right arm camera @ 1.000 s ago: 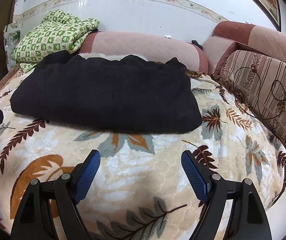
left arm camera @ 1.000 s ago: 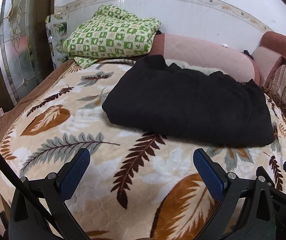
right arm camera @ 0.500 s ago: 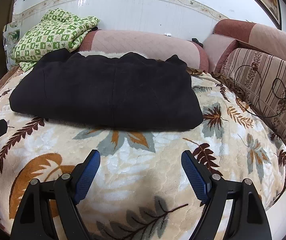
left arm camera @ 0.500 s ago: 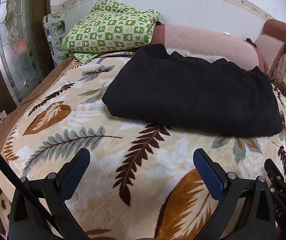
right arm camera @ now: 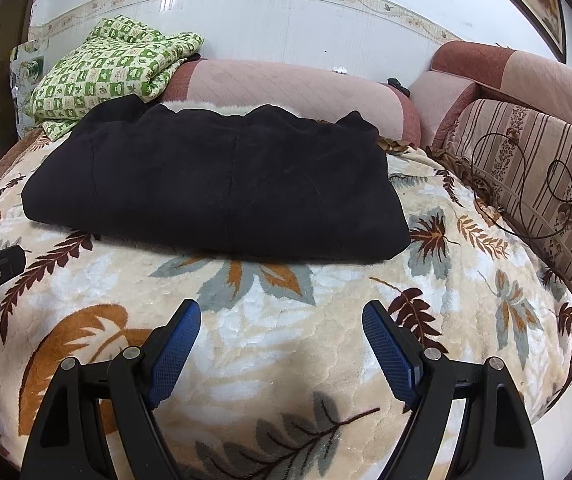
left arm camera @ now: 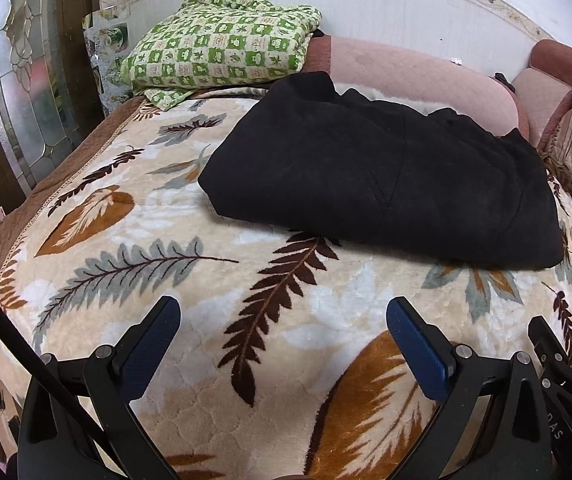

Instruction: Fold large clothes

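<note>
Left gripper point(left arm camera: 281, 316): nearest the camera, its two blue-padded fingers stand wide apart with nothing between them, hanging over the blanket short of the garment.
Right gripper point(right arm camera: 281, 318): also near the front edge, its blue fingers spread wide and empty, not touching the garment; its tip shows at the right edge of the left wrist view.
Blanket point(right arm camera: 265, 344): a cream plush cover printed with brown, orange and grey leaves, spread over the whole bed under both grippers.
Black garment point(right arm camera: 213, 184): folded into a thick, roughly rectangular bundle, lying flat on the blanket in the middle of the bed, beyond both grippers; a strip of white fleecy lining peeks out along its far edge.
Striped cushion point(right arm camera: 534, 168): on the right side, brown and beige stripes, leaning against the couch arm.
Pink bolster point(right arm camera: 286, 88): a long padded backrest just behind the garment, running along the wall.
Green quilt point(left arm camera: 221, 48): a folded green-and-cream checked bundle at the far left, resting on the end of the bolster.
Wall point(right arm camera: 286, 20): white tiles with a patterned border, farthest back.
</note>
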Tool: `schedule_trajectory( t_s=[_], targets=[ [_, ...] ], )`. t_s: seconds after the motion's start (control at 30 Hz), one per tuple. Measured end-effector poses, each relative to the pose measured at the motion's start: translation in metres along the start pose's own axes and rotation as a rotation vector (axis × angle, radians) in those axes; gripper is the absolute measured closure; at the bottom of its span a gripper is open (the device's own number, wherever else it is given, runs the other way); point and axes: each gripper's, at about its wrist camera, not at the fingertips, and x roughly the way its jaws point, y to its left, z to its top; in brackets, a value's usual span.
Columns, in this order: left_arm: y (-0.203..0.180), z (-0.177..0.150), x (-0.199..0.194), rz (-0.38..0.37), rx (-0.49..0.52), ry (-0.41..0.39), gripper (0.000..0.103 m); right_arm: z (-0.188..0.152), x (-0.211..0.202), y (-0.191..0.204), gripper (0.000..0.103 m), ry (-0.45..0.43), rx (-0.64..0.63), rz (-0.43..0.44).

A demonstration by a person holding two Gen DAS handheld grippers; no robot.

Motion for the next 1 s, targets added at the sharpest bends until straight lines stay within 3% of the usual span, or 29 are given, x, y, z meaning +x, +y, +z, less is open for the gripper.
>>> schedule_trajectory(
  t_s=[1.0],
  targets=[
    [-0.0043, -0.0045, 0.0072, -0.012, 0.031, 0.041, 0.001, -0.0003, -0.0034, 0.0001, 0.016, -0.016, 0.003, 0.003]
  ],
)
